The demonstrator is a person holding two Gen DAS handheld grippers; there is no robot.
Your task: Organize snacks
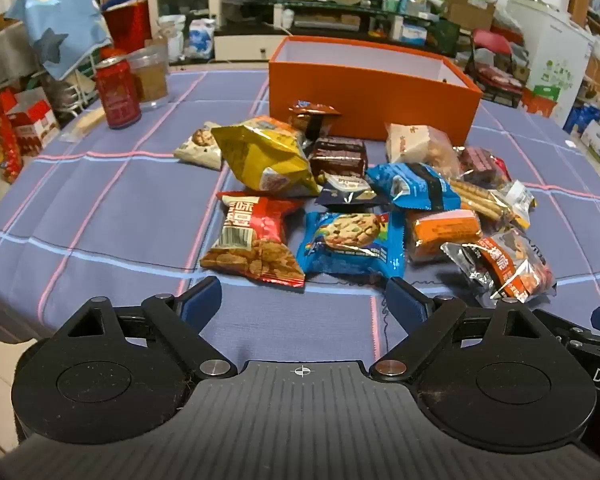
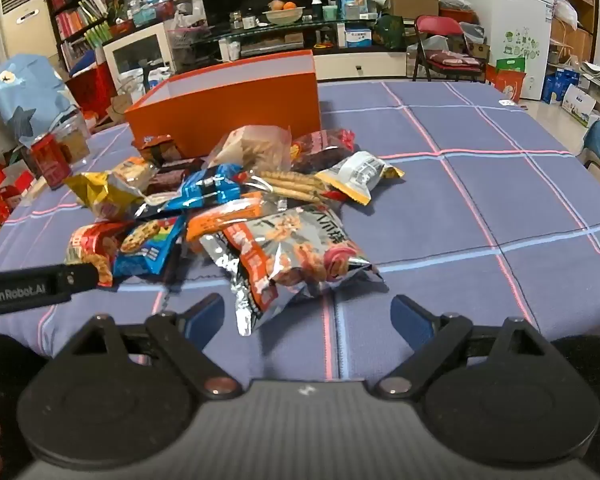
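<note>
Hovering both the left gripper (image 1: 302, 300) and right gripper (image 2: 308, 314) spread and empty before the snack pile (image 1: 352, 196) on the table (image 1: 100, 208), I'd pinch these light, crinkly, slippery packets by their crimped edges.

Snack pile (image 1: 352, 200) on table (image 1: 100, 208) — box (image 1: 372, 92) behind, can (image 1: 117, 94) left.
</note>
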